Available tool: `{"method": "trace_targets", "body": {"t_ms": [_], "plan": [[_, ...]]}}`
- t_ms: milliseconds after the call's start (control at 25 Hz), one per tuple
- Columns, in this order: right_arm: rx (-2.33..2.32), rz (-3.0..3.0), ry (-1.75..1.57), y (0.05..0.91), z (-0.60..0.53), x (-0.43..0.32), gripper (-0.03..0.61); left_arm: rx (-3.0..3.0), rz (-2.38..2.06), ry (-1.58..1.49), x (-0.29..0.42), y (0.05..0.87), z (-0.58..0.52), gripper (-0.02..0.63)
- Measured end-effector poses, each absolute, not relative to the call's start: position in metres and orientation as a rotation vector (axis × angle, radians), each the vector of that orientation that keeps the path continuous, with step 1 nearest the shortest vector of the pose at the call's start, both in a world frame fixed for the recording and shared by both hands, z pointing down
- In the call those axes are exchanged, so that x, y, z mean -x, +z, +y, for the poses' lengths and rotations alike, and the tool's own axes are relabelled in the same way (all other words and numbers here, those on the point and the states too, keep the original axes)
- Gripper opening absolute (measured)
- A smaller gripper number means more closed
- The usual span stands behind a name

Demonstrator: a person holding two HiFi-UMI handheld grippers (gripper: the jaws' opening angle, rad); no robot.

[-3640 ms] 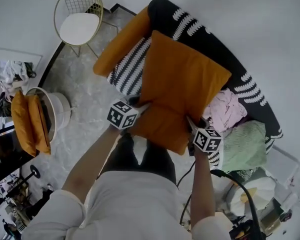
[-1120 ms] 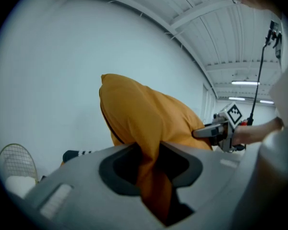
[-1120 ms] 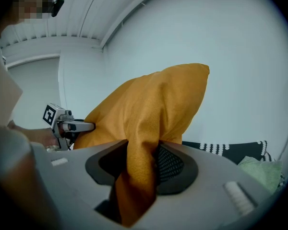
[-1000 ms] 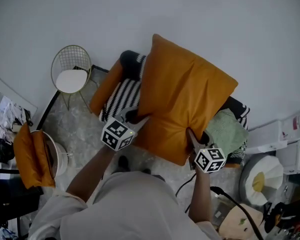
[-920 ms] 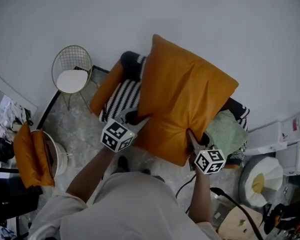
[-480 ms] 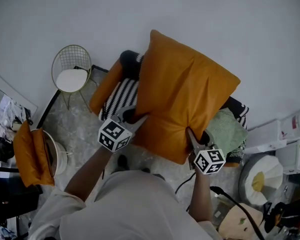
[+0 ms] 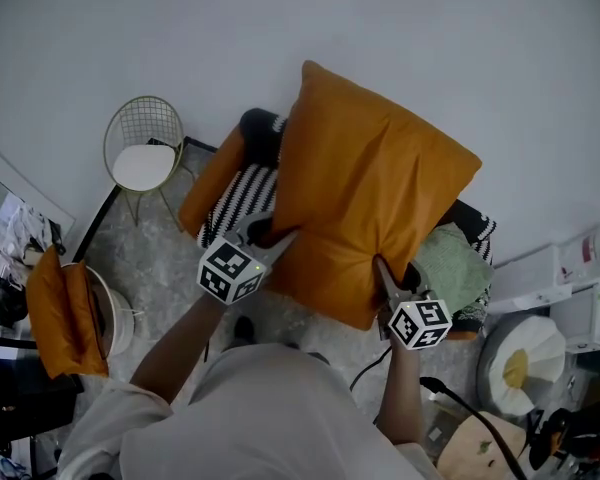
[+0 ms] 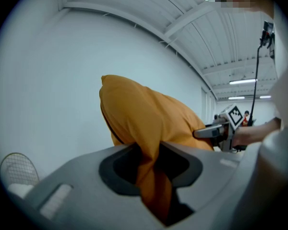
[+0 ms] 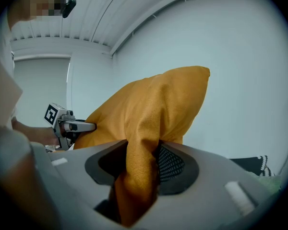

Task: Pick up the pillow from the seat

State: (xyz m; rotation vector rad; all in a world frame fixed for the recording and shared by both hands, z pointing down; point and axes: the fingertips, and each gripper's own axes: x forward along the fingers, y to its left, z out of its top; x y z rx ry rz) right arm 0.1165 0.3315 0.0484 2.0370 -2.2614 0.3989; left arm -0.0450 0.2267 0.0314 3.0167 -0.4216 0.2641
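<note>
A large orange pillow [image 7: 370,188] hangs in the air in front of the white wall, well above the black-and-white striped seat [image 7: 242,193]. My left gripper [image 7: 273,240] is shut on the pillow's lower left edge; its jaws pinch a fold of orange fabric [image 8: 151,176]. My right gripper [image 7: 384,273] is shut on the lower right corner, with the fabric [image 9: 137,176] bunched between its jaws. In the left gripper view the right gripper [image 8: 216,132] shows beyond the pillow [image 8: 144,119]; in the right gripper view the left gripper [image 9: 69,126] shows past the pillow [image 9: 153,109].
A second orange cushion [image 7: 208,183] leans on the seat's left arm. Green cloth [image 7: 455,263] lies on the seat's right part. A gold wire chair [image 7: 145,153] stands at the left, a white basket with orange cushions [image 7: 70,313] lower left. A white floor lamp [image 7: 525,363] stands at the right.
The pillow has been lifted off the seat and now hangs upright in both grippers; over the last second it has only shifted slightly up and to the left.
</note>
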Motion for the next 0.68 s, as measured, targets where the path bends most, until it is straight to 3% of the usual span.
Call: {"method": "trace_targets", "body": {"t_ms": [680], "plan": [[-2.06, -2.258, 0.387, 0.046, 0.321, -0.122, 0.189, -3.03, -0.412, 0.257, 0.038, 0.029, 0.214, 0.112]]}}
